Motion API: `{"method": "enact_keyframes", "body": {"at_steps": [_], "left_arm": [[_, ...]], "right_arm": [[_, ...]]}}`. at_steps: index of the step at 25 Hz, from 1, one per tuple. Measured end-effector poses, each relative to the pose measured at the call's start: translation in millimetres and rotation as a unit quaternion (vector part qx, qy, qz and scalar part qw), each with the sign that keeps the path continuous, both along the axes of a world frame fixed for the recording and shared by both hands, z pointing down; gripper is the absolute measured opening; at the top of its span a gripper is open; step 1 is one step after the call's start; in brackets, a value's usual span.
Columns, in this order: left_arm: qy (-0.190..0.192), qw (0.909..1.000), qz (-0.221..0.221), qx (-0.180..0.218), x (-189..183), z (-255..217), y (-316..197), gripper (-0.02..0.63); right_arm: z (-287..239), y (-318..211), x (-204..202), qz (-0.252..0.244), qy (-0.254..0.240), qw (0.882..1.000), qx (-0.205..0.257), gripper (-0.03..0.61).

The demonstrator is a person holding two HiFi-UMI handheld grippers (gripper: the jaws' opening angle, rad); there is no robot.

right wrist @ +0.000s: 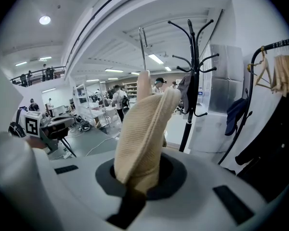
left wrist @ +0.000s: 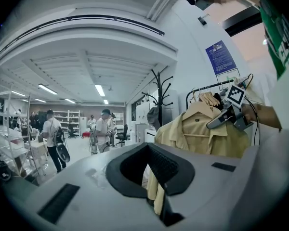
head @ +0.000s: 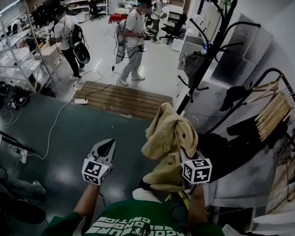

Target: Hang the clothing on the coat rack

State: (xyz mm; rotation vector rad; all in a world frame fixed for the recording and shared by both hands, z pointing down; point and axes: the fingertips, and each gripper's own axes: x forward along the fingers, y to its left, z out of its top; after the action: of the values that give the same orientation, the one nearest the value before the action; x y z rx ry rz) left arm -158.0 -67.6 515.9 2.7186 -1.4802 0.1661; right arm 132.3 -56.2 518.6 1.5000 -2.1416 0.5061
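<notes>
Head view: right gripper (head: 183, 150) holds the tan shirt (head: 168, 136) up, near the black coat rack (head: 206, 58) at far right. Left gripper (head: 107, 145) sits apart, left. Left gripper view: jaws look slightly parted, empty. Right gripper view: jaws clamped on shirt fabric.

Seeing matt tan cloth, ribbed at the collar, on the shirt (head: 169, 141); smooth black metal in the coat rack (head: 205, 63); gloss on the dark floor (head: 64, 151); bare wood in the slatted platform (head: 123, 100).
</notes>
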Motion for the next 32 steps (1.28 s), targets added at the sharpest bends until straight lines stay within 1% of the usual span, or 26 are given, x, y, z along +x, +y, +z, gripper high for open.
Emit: {"method": "enact_keyframes", "body": {"at_steps": [4, 8, 10, 14, 22, 32], "left_arm": [[-0.003, 0.9999, 0.011, 0.001, 17.3, -0.6, -23.4, 0.003], [-0.021, 0.9996, 0.014, -0.009, 41.1, 3.4, -55.4, 0.003], [-0.024, 0.9995, 0.016, -0.013, 51.6, 4.9, -70.6, 0.003], [-0.029, 0.9993, 0.022, -0.008, 70.3, 3.9, -93.5, 0.003], [-0.03, 0.9991, 0.03, 0.001, 104.2, -4.0, -118.9, 0.003], [-0.03, 0.9988, 0.038, 0.006, 125.7, -5.1, -141.1, 0.003]], "right_arm": [[0.2, -20.6, 8.7, 0.002, -0.003, 1.0, 0.001, 0.023], [5.4, -45.8, 21.9, 0.0, -0.003, 1.0, -0.003, 0.023], [7.1, -58.0, 29.5, -0.001, -0.002, 1.0, -0.006, 0.023], [10.0, -76.1, 45.6, -0.001, -0.003, 1.0, -0.008, 0.023], [7.8, -100.5, 67.6, -0.007, -0.002, 1.0, -0.006, 0.023], [17.0, -117.2, 79.4, -0.006, -0.006, 1.0, -0.013, 0.023]]}}
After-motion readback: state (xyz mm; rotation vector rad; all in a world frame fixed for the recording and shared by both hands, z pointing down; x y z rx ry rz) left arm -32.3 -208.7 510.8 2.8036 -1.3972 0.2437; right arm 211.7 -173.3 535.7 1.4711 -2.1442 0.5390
